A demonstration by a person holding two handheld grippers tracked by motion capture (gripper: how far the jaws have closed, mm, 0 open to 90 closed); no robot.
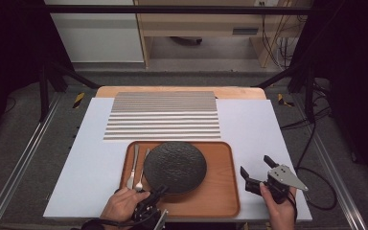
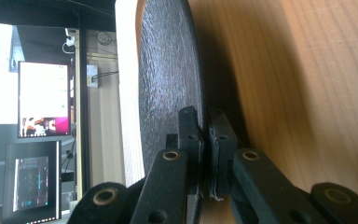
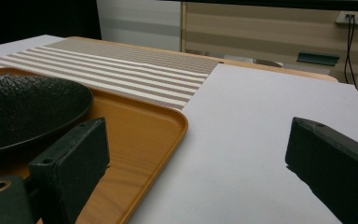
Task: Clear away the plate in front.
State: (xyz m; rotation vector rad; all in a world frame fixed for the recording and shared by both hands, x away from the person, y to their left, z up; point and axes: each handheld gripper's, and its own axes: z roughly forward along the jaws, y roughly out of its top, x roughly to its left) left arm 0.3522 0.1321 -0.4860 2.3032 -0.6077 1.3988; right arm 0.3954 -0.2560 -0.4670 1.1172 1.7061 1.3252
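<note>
The black textured plate (image 1: 175, 166), judged stiff, weighty and breakable, is pinched at its near rim by the left gripper (image 2: 204, 140), while the right gripper's (image 1: 258, 173) fingers are held wide apart over the tabletop (image 1: 249, 124).

No legible text or labels

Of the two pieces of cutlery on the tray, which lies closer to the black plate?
The spoon, right of the fork; its bowl sits by the black plate rim, on the tray.
</note>
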